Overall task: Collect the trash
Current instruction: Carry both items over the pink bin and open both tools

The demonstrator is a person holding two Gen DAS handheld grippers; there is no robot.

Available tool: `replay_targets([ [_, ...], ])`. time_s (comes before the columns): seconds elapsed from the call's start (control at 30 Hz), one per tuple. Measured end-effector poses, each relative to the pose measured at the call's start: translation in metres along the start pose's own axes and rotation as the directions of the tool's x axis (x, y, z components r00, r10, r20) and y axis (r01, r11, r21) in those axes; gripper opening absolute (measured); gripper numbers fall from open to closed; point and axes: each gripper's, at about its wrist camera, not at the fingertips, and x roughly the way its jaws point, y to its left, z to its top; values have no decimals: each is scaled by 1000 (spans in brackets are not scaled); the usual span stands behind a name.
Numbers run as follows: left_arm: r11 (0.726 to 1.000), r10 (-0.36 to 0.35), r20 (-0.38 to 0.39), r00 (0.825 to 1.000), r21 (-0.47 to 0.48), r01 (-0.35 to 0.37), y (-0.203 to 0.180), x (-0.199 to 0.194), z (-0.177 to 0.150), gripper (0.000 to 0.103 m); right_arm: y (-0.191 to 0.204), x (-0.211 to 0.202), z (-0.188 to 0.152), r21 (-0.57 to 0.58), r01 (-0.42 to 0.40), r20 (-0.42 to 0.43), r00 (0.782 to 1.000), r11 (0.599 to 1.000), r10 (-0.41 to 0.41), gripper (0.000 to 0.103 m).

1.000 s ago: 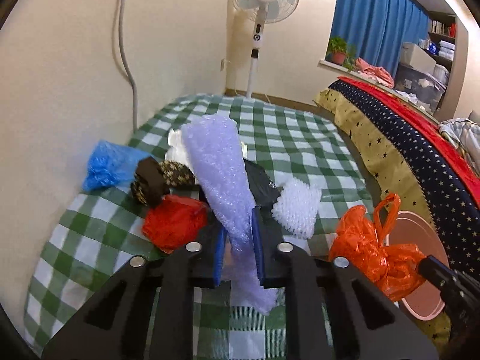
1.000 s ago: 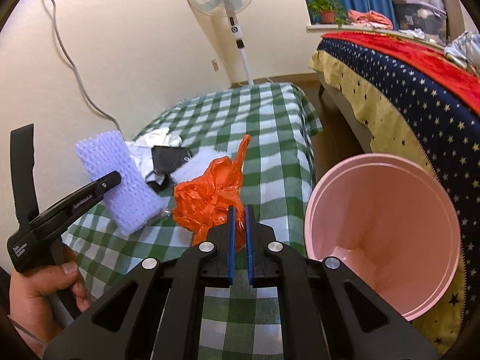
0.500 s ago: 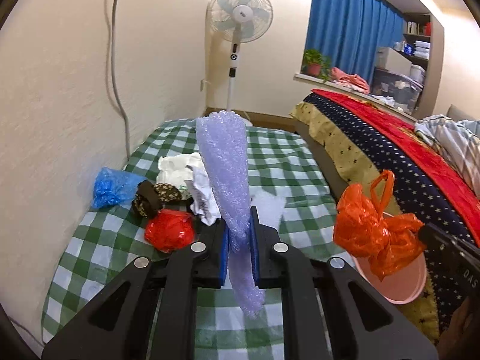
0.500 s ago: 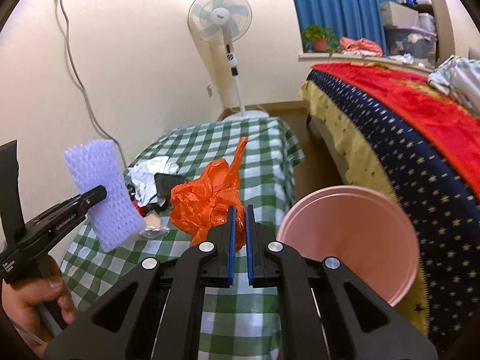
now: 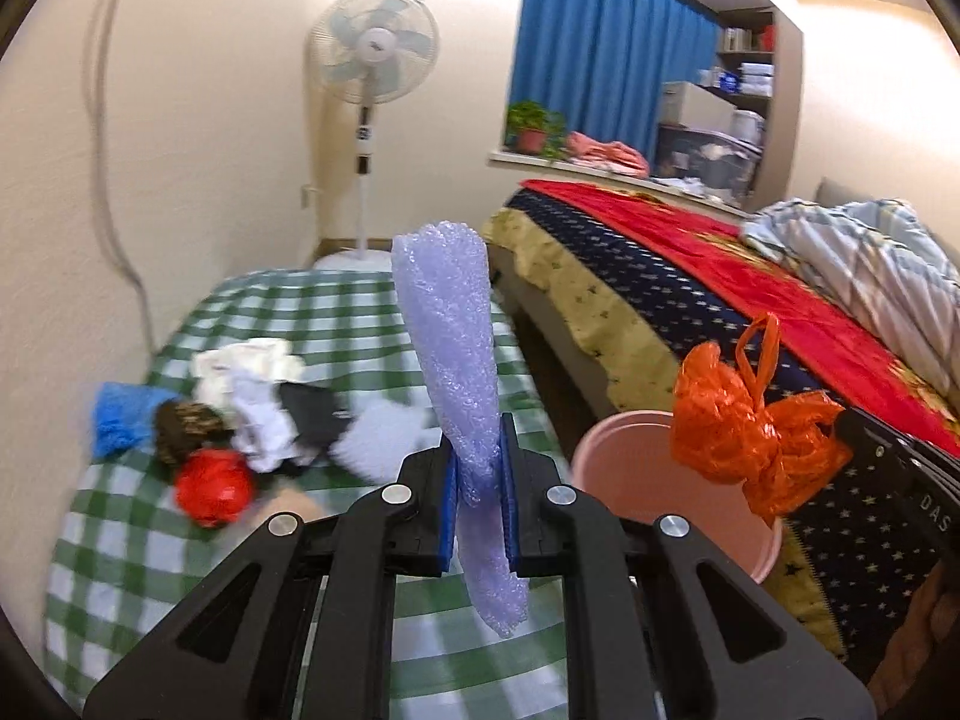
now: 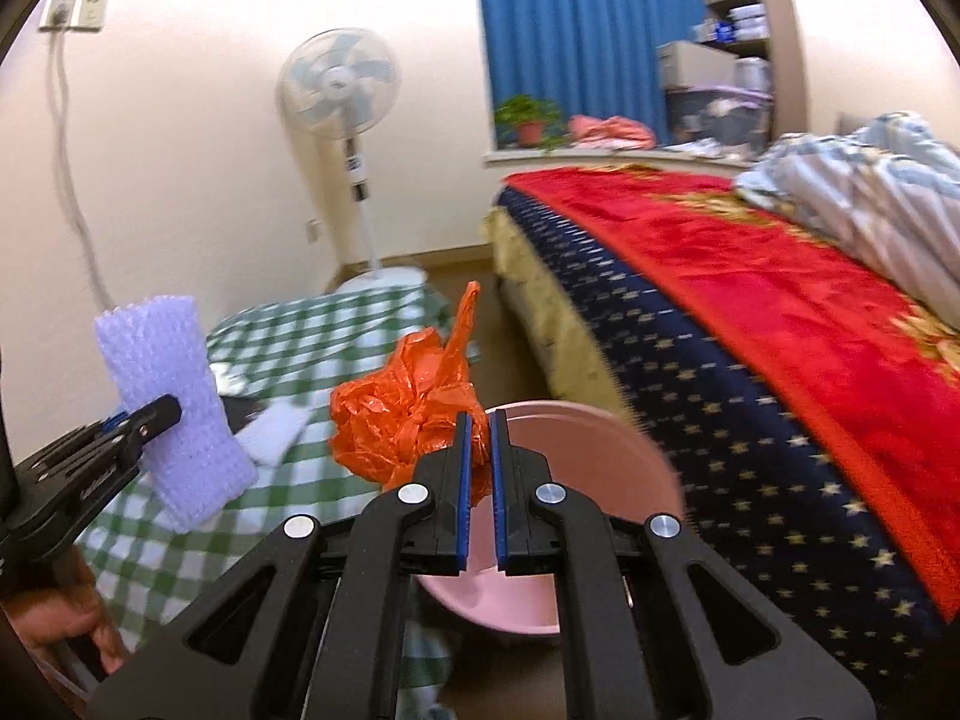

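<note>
My left gripper [image 5: 477,450] is shut on a lavender bubble-wrap sheet [image 5: 453,348], held upright above the checked table; the sheet also shows in the right wrist view [image 6: 168,396]. My right gripper [image 6: 478,420] is shut on a crumpled orange plastic bag [image 6: 408,414], held over the rim of the pink bin [image 6: 600,450]. The bag [image 5: 744,426] hangs above the bin [image 5: 612,462] in the left wrist view. More trash lies on the table: a red bag [image 5: 213,486], a blue bag [image 5: 120,420], white wrappers [image 5: 252,384], black plastic [image 5: 309,414].
The green checked table [image 5: 150,546] stands against the wall at left. A bed with a starred navy cover and red blanket [image 6: 750,312] runs along the right. A standing fan [image 5: 372,78] is at the back. The pink bin sits between table and bed.
Both grippers have risen and swung right with their loads. The orange bag now hangs over the pink bin's rim. The table trash appears lower and farther off.
</note>
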Motion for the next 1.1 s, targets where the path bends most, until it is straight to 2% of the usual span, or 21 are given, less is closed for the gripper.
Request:
replay_targets([
  [0.1, 999, -32, -6, 999, 21, 32, -14, 11, -1, 12, -14, 0, -1, 23, 68, 19, 997, 997, -69, 6],
  [0.27, 996, -80, -27, 996, 48, 81, -38, 33, -4, 12, -31, 9, -4, 54, 135, 17, 991, 989, -136, 6],
  [0.8, 977, -163, -78, 984, 125, 172, -79, 82, -11, 12, -42, 44, -13, 79, 233, -20, 972, 969, -232, 6],
  [0.93, 974, -186, -96, 978, 111, 197, -83, 93, -13, 12, -44, 50, -13, 78, 254, -29, 967, 964, -252, 7],
  [0.97, 973, -195, -100, 976, 108, 205, -84, 95, -14, 16, -45, 52, -14, 80, 262, -36, 965, 962, -260, 10],
  [1.0, 971, -201, -107, 974, 106, 212, -86, 98, -14, 24, -45, 52, -14, 84, 272, -41, 962, 959, -270, 13],
  [1.03, 971, -200, -115, 973, 105, 213, -89, 101, -15, 46, -47, 53, -15, 92, 282, -45, 959, 955, -279, 15],
  [1.07, 972, -201, -117, 973, 98, 213, -89, 103, -15, 57, -49, 53, -15, 98, 285, -47, 958, 954, -281, 24],
  [1.1, 973, -200, -115, 973, 91, 210, -90, 103, -16, 57, -50, 54, -16, 102, 290, -48, 957, 952, -286, 34],
])
